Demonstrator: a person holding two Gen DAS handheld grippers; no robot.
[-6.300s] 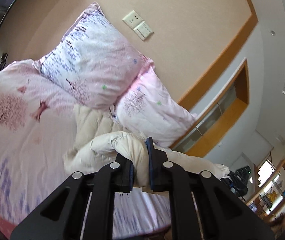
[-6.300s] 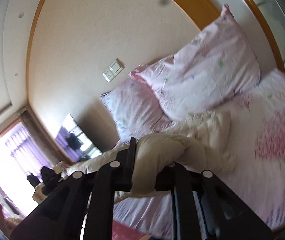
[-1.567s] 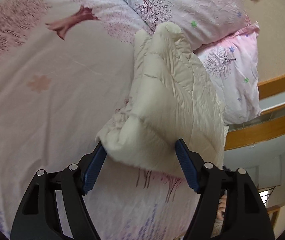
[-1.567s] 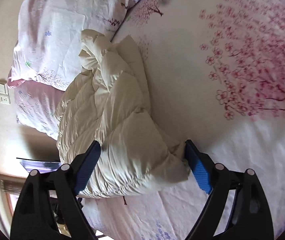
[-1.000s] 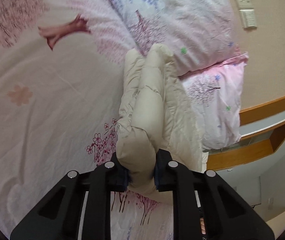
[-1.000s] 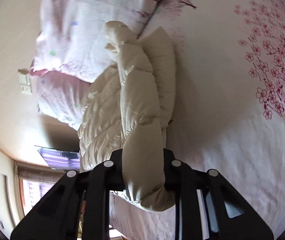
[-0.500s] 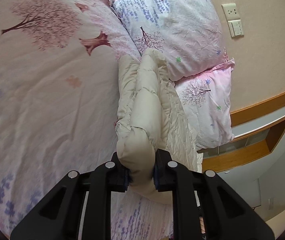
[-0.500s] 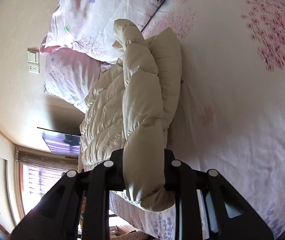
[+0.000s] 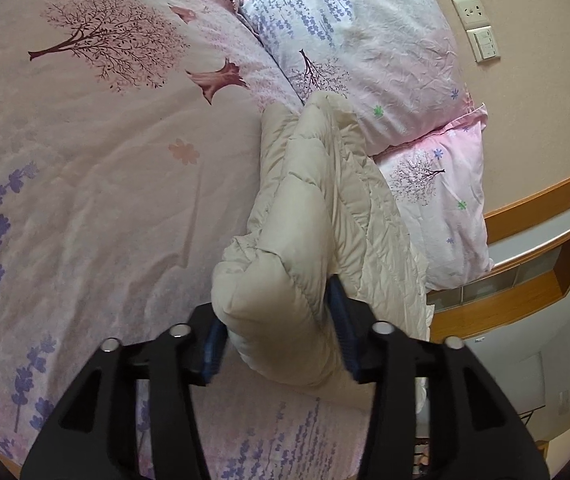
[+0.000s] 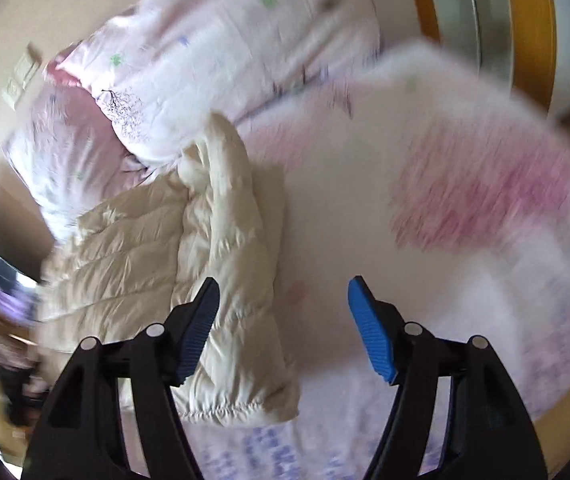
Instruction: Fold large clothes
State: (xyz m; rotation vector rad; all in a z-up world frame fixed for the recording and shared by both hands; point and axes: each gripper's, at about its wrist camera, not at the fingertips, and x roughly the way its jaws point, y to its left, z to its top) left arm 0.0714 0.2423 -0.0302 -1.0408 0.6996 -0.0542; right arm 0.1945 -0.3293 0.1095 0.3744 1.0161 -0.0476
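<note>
A cream quilted puffer jacket (image 9: 317, 216) lies folded on the pink floral bedspread (image 9: 97, 152), its far end against the pillows. My left gripper (image 9: 277, 340) is open, its blue pads standing either side of the jacket's near puffy fold. In the right wrist view the jacket (image 10: 189, 264) lies at the left with a cuffed sleeve end nearest. My right gripper (image 10: 283, 328) is open and empty; its left pad is over the jacket's edge and its right pad over bare bedspread (image 10: 425, 184). That view is motion-blurred.
Two floral pillows (image 9: 369, 48) (image 9: 437, 200) lean on the beige wall, with a socket and switch (image 9: 477, 28) above. A wooden ledge (image 9: 525, 272) runs at the right beyond the bed. In the right wrist view a pillow (image 10: 221, 56) lies beyond the jacket.
Both grippers were shut on jacket folds half a second ago. Both have opened now, and the right one has let go and swung away to the right.
</note>
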